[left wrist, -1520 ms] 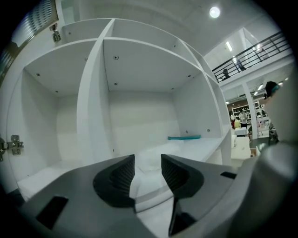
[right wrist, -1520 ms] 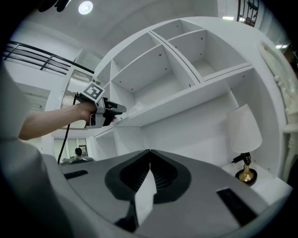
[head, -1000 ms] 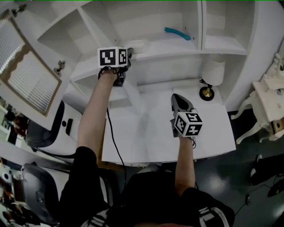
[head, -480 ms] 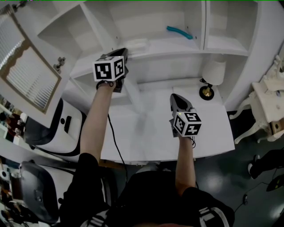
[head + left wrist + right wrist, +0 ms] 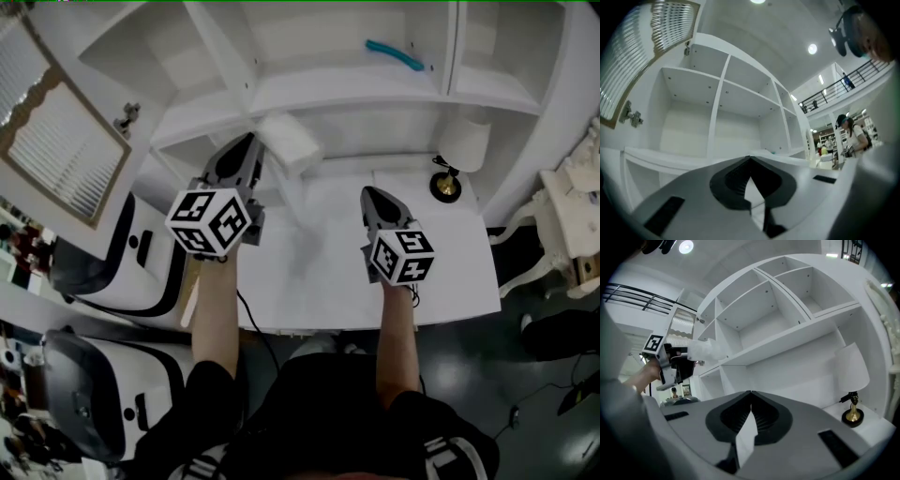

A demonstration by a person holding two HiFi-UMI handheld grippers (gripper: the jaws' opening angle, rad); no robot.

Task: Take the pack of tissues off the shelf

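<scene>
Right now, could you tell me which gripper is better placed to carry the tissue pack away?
Left: the left gripper is shut on the soft white pack of tissues, already clear of the white shelf; the right gripper hovers apart, shut and empty.

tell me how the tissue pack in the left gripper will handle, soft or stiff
Probably soft: the left gripper has its jaws almost fully together on the pack of tissues, so it likely pinches only wrapper or an edge. Likely light, since that small pinch carries it clear of the shelf. It could swing or slip.
</scene>
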